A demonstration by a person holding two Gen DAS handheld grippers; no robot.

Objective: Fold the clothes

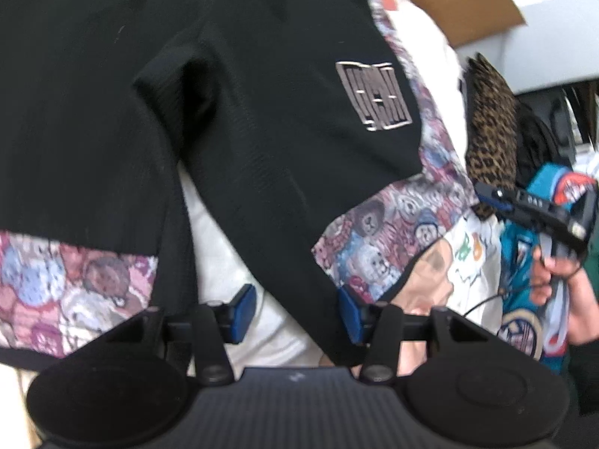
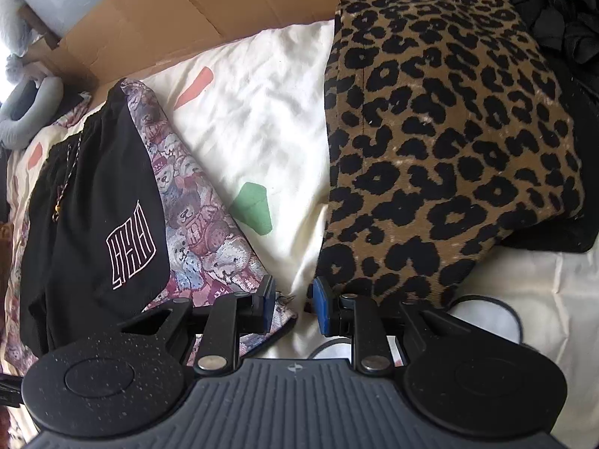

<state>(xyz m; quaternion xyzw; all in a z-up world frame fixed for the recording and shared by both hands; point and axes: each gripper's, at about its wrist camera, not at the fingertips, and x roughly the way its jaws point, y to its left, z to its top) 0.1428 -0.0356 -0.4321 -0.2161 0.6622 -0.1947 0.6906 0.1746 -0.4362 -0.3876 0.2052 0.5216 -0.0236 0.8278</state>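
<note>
Black shorts with teddy-bear print panels and a stitched logo patch lie spread on the bed. My left gripper hangs just over one leg's hem, open; the black cloth runs between its blue pads without being pinched. In the right wrist view the same shorts lie at the left. My right gripper is open, with the corner of the teddy-bear panel lying loose in the narrow gap between its pads.
A folded leopard-print garment lies close to the right of the right gripper, with dark clothes behind it. The white sheet has coloured shapes. A cardboard box stands at the back and a grey neck pillow at the far left.
</note>
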